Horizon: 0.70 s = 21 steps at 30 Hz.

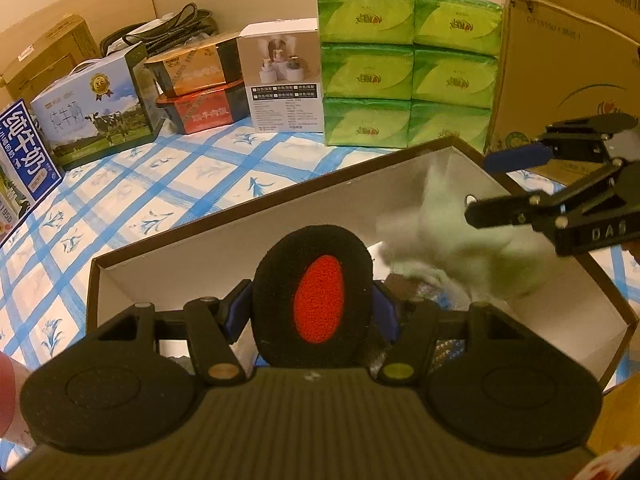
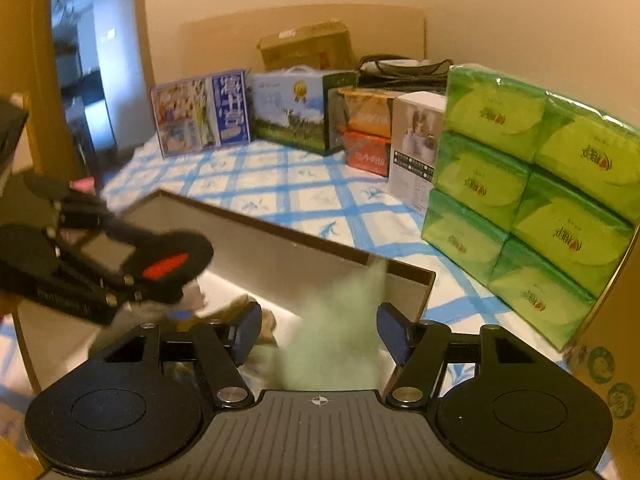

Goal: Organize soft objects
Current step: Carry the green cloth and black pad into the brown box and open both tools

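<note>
Left gripper (image 1: 316,312) pinches a black-and-red pad (image 1: 316,296); right gripper (image 2: 318,334) (spread) straddles green fluff (image 2: 340,340).

Box (image 1: 132,256): brown rim, white inside. In it: pale green plush (image 1: 460,236), black pad (image 1: 316,292) with red oval. Behind box: blue-white checked cloth (image 1: 160,200), green tissue packs (image 1: 408,64).

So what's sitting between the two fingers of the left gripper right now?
A black round pad with a red oval centre, clamped between the left gripper's fingers above the open box. The left wrist view shows it best.
</note>
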Tool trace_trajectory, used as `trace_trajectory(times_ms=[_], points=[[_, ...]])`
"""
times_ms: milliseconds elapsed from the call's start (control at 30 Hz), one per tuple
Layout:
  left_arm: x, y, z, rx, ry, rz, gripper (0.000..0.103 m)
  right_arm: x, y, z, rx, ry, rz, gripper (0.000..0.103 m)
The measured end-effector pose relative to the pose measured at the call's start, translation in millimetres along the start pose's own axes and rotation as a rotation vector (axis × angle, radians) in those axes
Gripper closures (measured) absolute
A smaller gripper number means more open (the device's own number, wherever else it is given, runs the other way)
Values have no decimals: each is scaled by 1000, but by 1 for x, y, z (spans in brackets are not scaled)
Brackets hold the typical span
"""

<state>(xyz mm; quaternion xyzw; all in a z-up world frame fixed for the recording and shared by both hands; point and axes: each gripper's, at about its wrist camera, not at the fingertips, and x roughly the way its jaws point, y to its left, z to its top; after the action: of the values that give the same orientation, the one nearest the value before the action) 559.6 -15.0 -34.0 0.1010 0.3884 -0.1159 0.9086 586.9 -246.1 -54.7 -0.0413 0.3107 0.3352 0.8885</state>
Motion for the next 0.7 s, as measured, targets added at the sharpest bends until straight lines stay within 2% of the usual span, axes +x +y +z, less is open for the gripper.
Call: trace_trajectory(times_ms=[233, 333, 500, 700], points=[[3, 0, -2, 6, 2, -6, 43, -3, -4, -1, 9, 5, 1, 39], [7, 0, -2, 8, 1, -2, 40, -6, -3, -3, 12, 2, 1, 39], [6, -2, -1, 13, -24, 16, 30, -10, -1, -7, 18, 2, 16, 39], [6, 4, -2, 4, -25, 41, 29, -10, 4, -10, -8, 13, 40, 39]])
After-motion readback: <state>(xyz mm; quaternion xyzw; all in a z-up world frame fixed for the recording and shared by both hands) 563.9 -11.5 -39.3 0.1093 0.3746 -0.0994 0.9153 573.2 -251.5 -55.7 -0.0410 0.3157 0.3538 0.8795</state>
